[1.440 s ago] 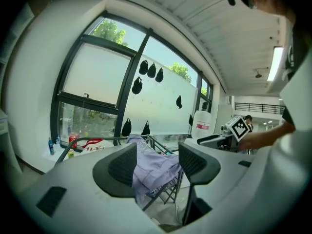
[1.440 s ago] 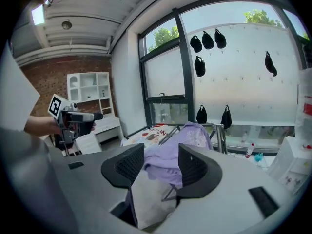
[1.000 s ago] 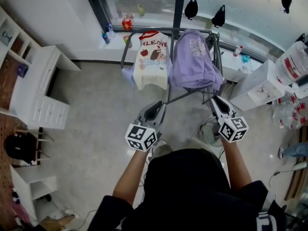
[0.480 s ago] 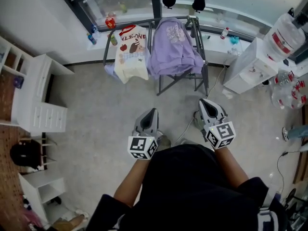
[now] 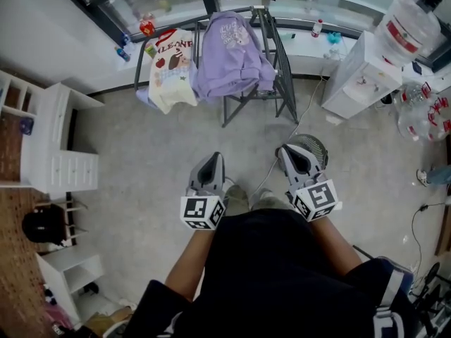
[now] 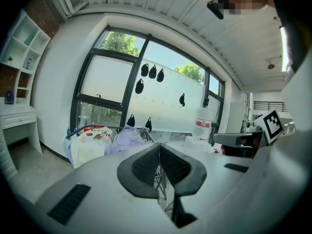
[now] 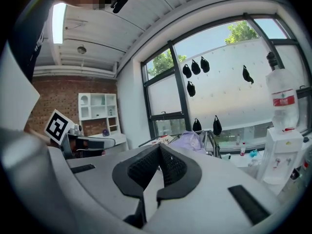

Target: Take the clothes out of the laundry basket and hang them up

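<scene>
Left gripper (image 5: 213, 159): jaws fully closed, nothing in them. Right gripper (image 5: 287, 153): same, jaws together and empty. I'm holding both side by side over the floor. Purple hoodie (image 5: 229, 55) and cream printed shirt (image 5: 171, 72) hang on the drying rack (image 5: 282, 83) by the window. Round mesh basket (image 5: 315, 145) sits just beside the right gripper.

A large water bottle (image 5: 407, 25) was mounted atop the white dispenser (image 5: 356, 83); a white drawer unit (image 5: 62, 166) was set well to its left.
</scene>
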Action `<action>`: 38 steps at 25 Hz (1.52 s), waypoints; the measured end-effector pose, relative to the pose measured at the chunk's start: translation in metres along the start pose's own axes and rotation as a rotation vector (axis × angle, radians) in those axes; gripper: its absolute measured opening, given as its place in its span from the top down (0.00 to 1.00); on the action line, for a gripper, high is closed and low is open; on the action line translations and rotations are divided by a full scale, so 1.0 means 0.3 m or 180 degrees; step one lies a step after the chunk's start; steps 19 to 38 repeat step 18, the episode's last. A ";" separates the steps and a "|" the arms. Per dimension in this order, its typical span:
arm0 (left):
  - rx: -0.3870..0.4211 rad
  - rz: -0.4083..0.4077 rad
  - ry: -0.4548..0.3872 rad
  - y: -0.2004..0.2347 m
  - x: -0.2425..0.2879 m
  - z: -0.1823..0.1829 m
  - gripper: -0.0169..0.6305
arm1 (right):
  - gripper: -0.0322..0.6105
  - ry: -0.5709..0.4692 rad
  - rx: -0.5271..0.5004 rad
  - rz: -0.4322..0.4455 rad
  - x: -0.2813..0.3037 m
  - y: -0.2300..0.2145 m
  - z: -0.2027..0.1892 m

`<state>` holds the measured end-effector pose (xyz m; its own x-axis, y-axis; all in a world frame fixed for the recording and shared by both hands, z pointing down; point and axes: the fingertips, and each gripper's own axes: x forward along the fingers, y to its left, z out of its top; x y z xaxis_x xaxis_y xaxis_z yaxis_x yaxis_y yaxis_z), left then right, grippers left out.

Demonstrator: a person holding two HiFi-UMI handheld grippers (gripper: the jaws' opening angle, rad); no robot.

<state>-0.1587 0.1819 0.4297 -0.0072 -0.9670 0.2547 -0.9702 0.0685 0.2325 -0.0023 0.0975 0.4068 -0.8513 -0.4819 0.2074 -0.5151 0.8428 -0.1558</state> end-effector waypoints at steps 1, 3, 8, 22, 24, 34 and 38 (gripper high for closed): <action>-0.0007 0.0020 0.0012 -0.012 0.007 -0.002 0.96 | 0.95 -0.0003 0.0019 0.0008 -0.012 -0.013 -0.005; -0.0064 0.0042 0.0013 -0.034 0.021 0.002 0.96 | 0.95 -0.0021 0.0045 0.0019 -0.028 -0.039 -0.011; -0.0058 0.0068 -0.0028 -0.044 0.060 0.014 0.96 | 0.95 0.0051 0.0013 -0.0009 -0.014 -0.088 -0.019; 0.0018 -0.0068 -0.0038 0.242 0.205 0.117 0.96 | 0.95 0.0106 0.0093 -0.0275 0.243 -0.073 0.026; 0.0018 -0.0068 -0.0038 0.242 0.205 0.117 0.96 | 0.95 0.0106 0.0093 -0.0275 0.243 -0.073 0.026; 0.0018 -0.0068 -0.0038 0.242 0.205 0.117 0.96 | 0.95 0.0106 0.0093 -0.0275 0.243 -0.073 0.026; 0.0018 -0.0068 -0.0038 0.242 0.205 0.117 0.96 | 0.95 0.0106 0.0093 -0.0275 0.243 -0.073 0.026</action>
